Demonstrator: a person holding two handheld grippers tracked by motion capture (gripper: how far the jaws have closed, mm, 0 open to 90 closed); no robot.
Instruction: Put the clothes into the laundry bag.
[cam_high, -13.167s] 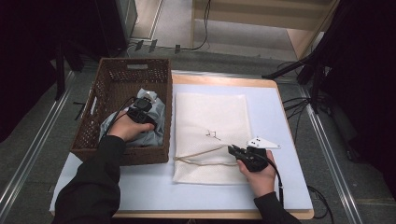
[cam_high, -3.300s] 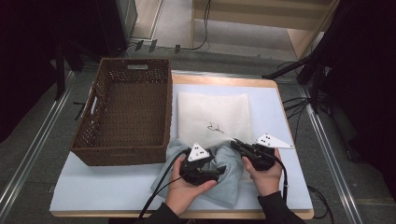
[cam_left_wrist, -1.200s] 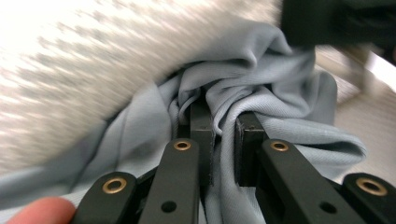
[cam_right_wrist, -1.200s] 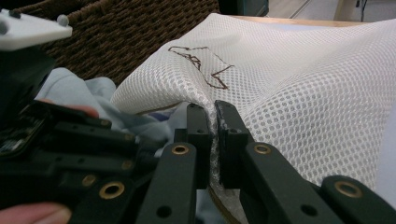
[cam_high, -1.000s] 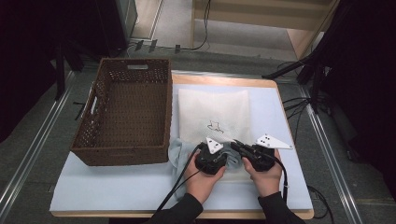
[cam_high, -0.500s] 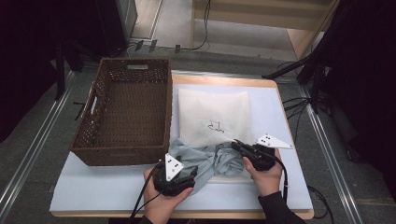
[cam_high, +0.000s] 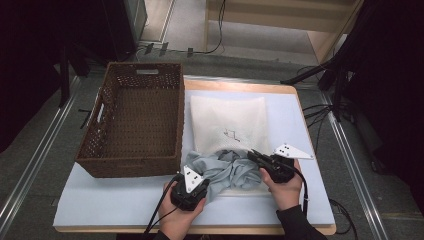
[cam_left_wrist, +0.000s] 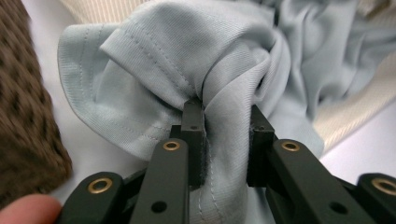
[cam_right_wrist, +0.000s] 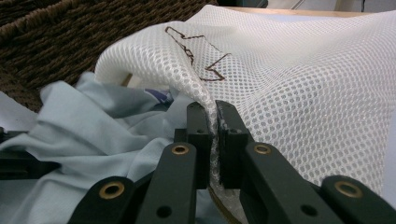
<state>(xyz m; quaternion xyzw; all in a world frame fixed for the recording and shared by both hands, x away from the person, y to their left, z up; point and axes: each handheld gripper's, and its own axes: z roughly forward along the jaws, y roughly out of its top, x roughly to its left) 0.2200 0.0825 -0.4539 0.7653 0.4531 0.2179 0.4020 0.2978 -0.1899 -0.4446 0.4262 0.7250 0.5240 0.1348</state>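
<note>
Here, each line reads from the jaws outward.

Left gripper jaws: they have just been closing and now pinch a bunched fold of the pale blue garment between their pads.
Right gripper jaws: pressed together on the near edge of the white mesh bag, the mesh caught between the two pads.
Left gripper place: near edge of the table, held in the person's left hand, at the near left end of the garment.
Right gripper place: just right of the garment, held in the person's right hand, with a grey three-cornered plate on top.
Garment place: crumpled on the table between the two grippers, its far part lying at the mouth of the bag.
Mesh bag place: flat on the table beyond the garment, a dark thread mark on its top face.
Wicker basket place: left of the bag, just beside it, on the far left of the white table.
</note>
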